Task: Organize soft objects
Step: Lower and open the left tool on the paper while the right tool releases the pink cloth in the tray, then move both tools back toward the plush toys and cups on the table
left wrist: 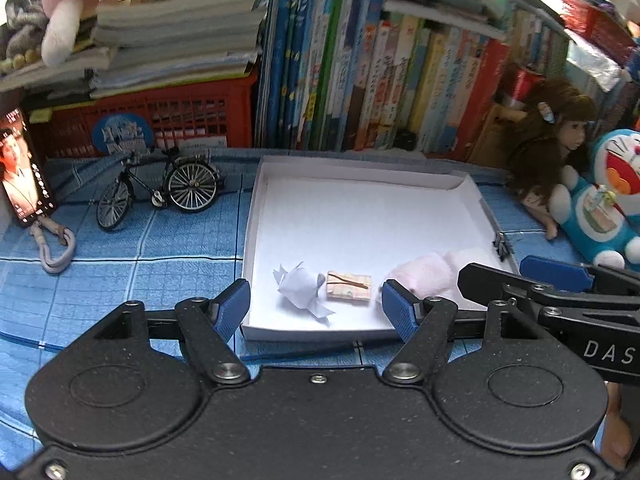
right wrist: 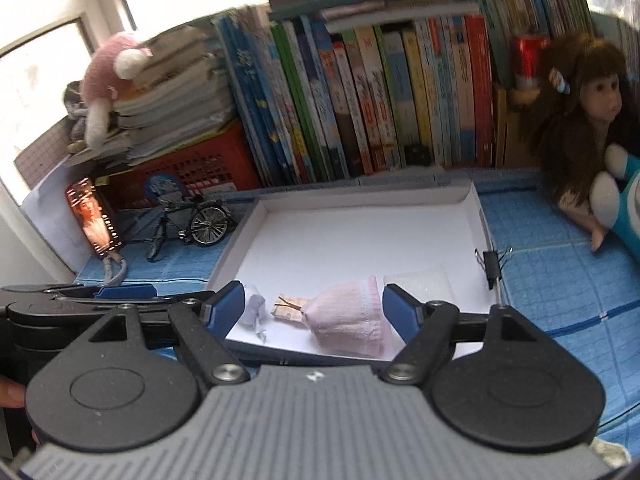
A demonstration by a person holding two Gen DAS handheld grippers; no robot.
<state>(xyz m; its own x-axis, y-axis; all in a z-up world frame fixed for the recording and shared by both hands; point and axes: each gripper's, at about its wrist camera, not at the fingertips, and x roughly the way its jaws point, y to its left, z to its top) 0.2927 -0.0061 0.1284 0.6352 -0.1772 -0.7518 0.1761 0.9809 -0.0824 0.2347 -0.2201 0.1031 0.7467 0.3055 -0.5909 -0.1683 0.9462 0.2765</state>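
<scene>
A shallow white box [left wrist: 360, 200] lies on the blue checked cloth. Along its near side are a crumpled white paper [left wrist: 300, 286], a small brownish folded packet [left wrist: 348, 286] and a pink soft cloth [left wrist: 428, 276]. My left gripper [left wrist: 315, 296] hovers open above the paper and packet, touching neither. In the right wrist view, my right gripper [right wrist: 313, 298] stands open over the pink cloth [right wrist: 348, 316], with the packet [right wrist: 288, 308] and paper [right wrist: 254, 306] to its left. Neither gripper holds anything. Each gripper's blue pad [left wrist: 556, 274] [right wrist: 126, 291] shows in the other's view.
A black binder clip [right wrist: 492, 266] grips the box's right wall, with a clear plastic bag [right wrist: 420, 280] beside it inside. A model bicycle [left wrist: 160, 188], a lit phone [left wrist: 26, 172] and a red basket [left wrist: 160, 120] stand left. Books line the back. A doll [left wrist: 556, 152] and a blue plush [left wrist: 612, 200] sit right.
</scene>
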